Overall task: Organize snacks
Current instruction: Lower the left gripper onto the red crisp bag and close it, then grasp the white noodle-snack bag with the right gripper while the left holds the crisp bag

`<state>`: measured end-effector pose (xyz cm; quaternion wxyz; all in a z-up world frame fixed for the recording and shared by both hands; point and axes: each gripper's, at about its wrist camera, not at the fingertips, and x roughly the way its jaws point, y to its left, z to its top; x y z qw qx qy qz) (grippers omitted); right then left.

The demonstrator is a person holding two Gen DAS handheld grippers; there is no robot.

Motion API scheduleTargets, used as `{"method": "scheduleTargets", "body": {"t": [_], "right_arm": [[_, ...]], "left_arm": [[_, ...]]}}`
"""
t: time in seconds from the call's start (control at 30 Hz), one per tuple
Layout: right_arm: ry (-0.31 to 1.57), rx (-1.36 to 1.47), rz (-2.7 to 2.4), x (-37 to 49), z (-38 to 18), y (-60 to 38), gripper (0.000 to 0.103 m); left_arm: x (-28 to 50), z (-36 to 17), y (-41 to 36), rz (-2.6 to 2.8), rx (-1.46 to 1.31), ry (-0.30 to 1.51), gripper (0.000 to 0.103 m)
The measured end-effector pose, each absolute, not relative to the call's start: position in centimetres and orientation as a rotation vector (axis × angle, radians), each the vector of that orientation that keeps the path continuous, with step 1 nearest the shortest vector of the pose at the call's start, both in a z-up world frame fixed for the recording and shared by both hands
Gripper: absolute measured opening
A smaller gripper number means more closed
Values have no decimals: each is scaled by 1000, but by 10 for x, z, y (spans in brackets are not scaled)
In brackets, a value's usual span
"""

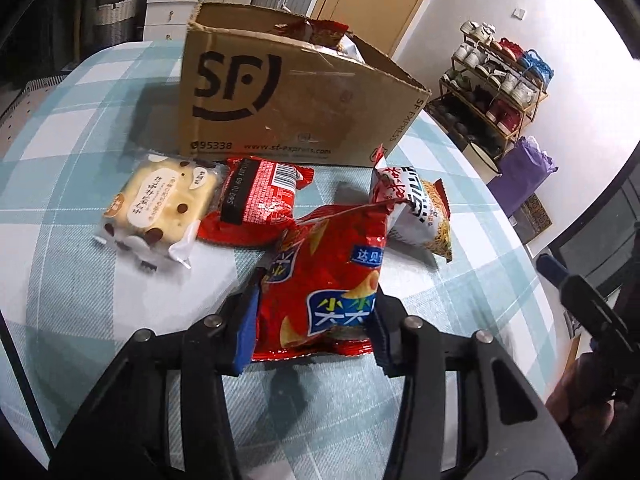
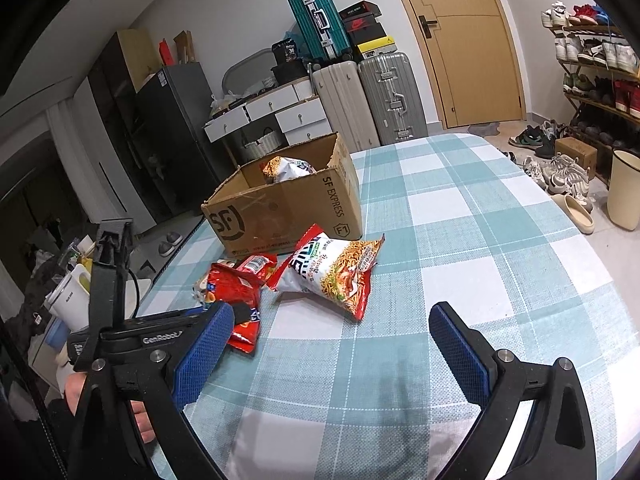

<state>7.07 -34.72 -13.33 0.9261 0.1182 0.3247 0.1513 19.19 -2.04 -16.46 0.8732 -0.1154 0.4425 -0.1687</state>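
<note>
My left gripper is shut on a red chip bag, its blue pads pressing both sides of the bag's lower half. Behind it lie a small red snack pack, a cream cake in clear wrap and a white-and-orange noodle bag. An open SF cardboard box stands further back with snack bags inside. In the right wrist view my right gripper stands open over bare cloth, nothing between its fingers. The noodle bag, the red chip bag and the box lie ahead of it.
A blue-and-white checked cloth covers the table. A shoe rack and a purple bag stand off the table's right side. Suitcases, white drawers and a wooden door line the far wall. A cream bin stands on the floor.
</note>
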Motion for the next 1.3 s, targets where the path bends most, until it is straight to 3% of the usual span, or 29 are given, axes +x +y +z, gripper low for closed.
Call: {"method": "scheduleTargets", "body": {"t": [1.3], "right_arm": [[854, 241, 320, 156, -181, -310, 100]], "left_arm": [[146, -146, 55, -336, -335, 829, 43]]}}
